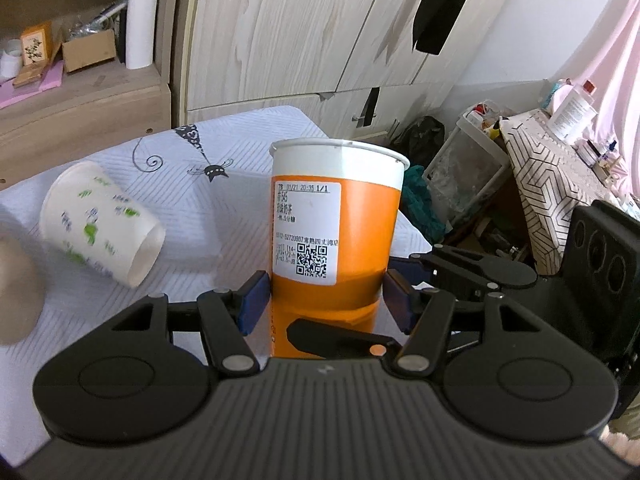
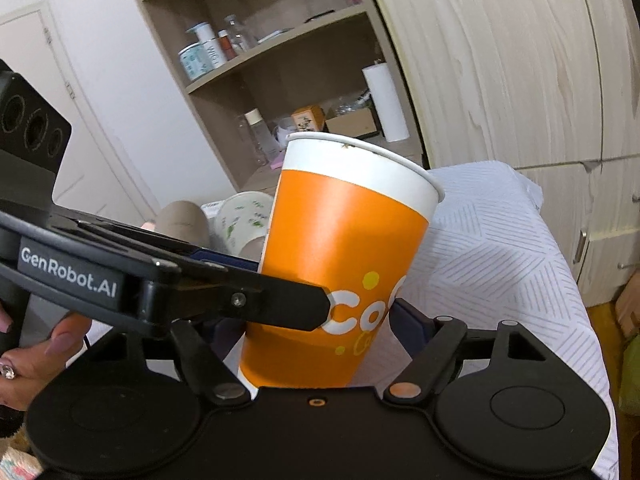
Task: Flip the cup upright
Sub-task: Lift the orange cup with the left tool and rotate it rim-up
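A tall orange paper cup with a white rim and a printed label stands mouth up between the blue pads of my left gripper, which is shut on its lower part. In the right wrist view the same orange cup leans slightly and sits between the fingers of my right gripper; the pads are close to its sides, but contact is hidden. The left gripper's finger crosses in front of the cup there.
A white paper cup with green and blue prints lies on its side on the white patterned tablecloth, left of the orange cup. A brown cardboard tube lies at the far left. Shelves and wardrobe doors stand behind; clutter stands right of the table.
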Motion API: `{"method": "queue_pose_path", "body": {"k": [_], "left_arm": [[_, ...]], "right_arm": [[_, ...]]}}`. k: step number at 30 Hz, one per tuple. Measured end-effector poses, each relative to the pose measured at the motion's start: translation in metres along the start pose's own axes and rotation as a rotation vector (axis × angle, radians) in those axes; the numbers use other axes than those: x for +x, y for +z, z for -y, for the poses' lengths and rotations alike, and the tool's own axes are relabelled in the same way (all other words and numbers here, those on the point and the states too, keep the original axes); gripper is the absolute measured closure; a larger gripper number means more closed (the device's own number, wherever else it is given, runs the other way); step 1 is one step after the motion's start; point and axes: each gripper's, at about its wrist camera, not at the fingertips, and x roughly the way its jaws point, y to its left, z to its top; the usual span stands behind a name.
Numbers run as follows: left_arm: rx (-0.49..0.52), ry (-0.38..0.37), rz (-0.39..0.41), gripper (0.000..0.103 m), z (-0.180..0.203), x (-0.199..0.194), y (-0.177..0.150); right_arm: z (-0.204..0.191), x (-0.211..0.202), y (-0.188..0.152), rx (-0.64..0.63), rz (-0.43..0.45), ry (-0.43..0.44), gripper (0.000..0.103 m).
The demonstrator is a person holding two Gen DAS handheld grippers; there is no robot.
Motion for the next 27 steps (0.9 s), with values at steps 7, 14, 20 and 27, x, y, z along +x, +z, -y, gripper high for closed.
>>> {"method": "queue_pose_path", "body": {"k": [7,14,20,27], "left_arm": [[0.055,0.02,0.079,0.042,0.002,-0.04,-0.044],[0.1,0.074,0.187,0.042,-0.002,-0.082,-0.079],[0.107,0.13,0.265,0.042,-0.015,-0.107,-0.099],[0.098,0.16,0.315,0.042,-0.035,-0.117,-0.108]], "right_arm": [[-0.045,-0.014,-0.018,-0.147,0.017,0.002,0.022],[-0.089,-0.018,-0.028,-0.304,0.078,0.017,0.023],[-0.122,-0.005,-0.035,-0.473,0.156,0.014,0.023],[-0.144,0.016,-0.047,-0.623,0.286,-0.022,0.024]]}}
